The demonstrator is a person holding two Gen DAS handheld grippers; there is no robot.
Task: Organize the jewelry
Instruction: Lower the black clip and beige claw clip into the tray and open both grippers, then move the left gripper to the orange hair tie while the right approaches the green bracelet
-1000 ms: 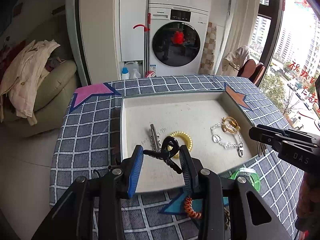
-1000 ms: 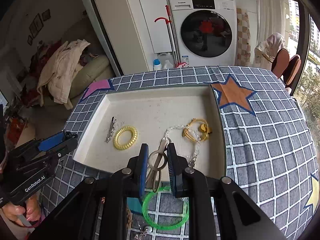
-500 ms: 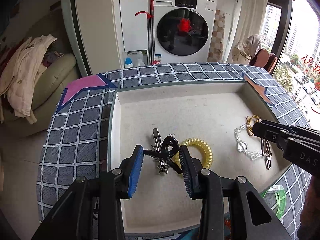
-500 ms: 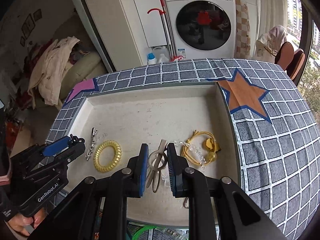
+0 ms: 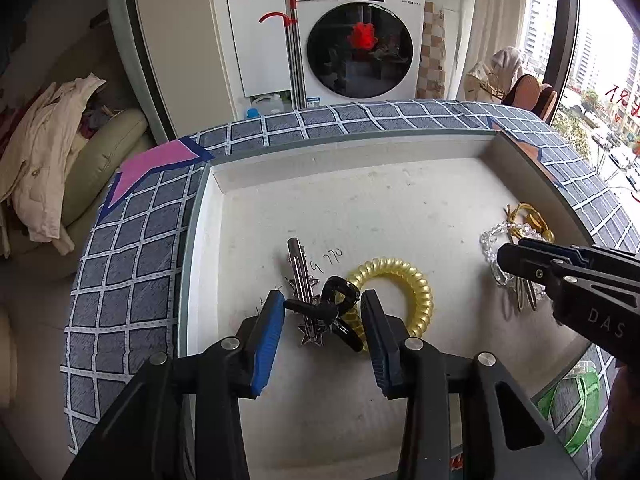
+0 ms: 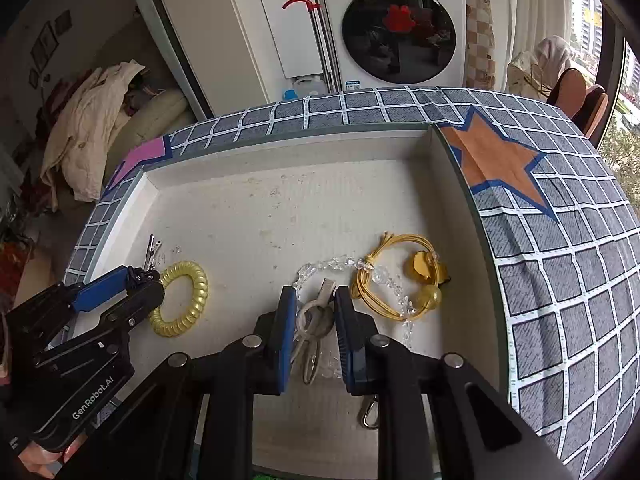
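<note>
Since a second ago I've carried both clips forward over the tray (image 5: 208, 216): my left gripper (image 5: 322, 312) pinches the black claw clip (image 5: 334, 300) above the silver barrette (image 5: 300, 276) and yellow coil hair tie (image 5: 404, 292), my right gripper (image 6: 314, 312) is closed on the beige hair clip (image 6: 316, 316) over the crystal bead chain (image 6: 320, 270). Both clips look light, stiff and slick, so I'd hold them across the body. The yellow cord hair tie (image 6: 400, 268) lies just right.
</note>
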